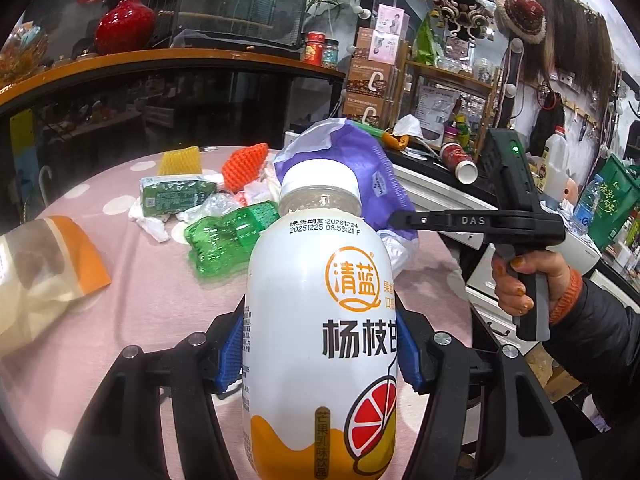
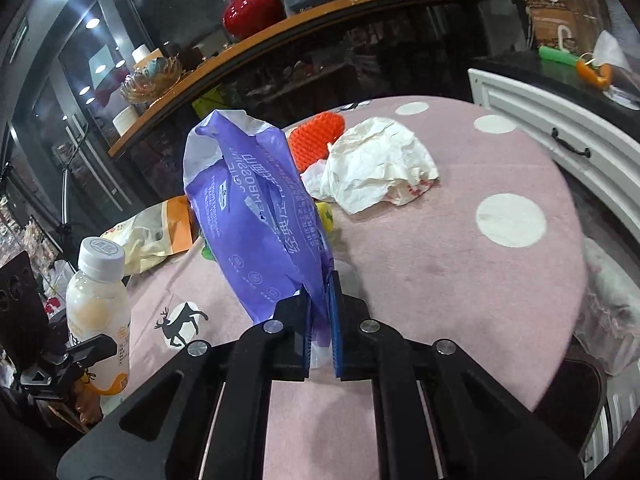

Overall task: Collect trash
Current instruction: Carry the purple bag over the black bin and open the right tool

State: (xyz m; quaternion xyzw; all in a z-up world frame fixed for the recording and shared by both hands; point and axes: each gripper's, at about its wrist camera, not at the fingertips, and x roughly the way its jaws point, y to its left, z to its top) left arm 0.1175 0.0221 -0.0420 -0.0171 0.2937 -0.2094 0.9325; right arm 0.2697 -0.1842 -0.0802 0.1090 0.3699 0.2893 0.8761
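My left gripper (image 1: 320,344) is shut on a white drink bottle (image 1: 320,320) with an orange and yellow label, held upright above the pink table. The bottle also shows in the right wrist view (image 2: 98,312) at the lower left. My right gripper (image 2: 320,320) is shut on the lower edge of a purple plastic bag (image 2: 256,216), which stands up from the fingers. In the left wrist view the bag (image 1: 360,176) rises behind the bottle, with the right gripper (image 1: 404,220) at its right side.
On the pink dotted tablecloth (image 2: 440,260) lie a crushed green bottle (image 1: 224,240), a green carton (image 1: 176,196), orange foam net (image 2: 316,136), yellow foam net (image 1: 178,162), crumpled white paper (image 2: 380,168) and a beige-orange pouch (image 1: 44,272). A white cabinet (image 2: 560,128) stands to the right.
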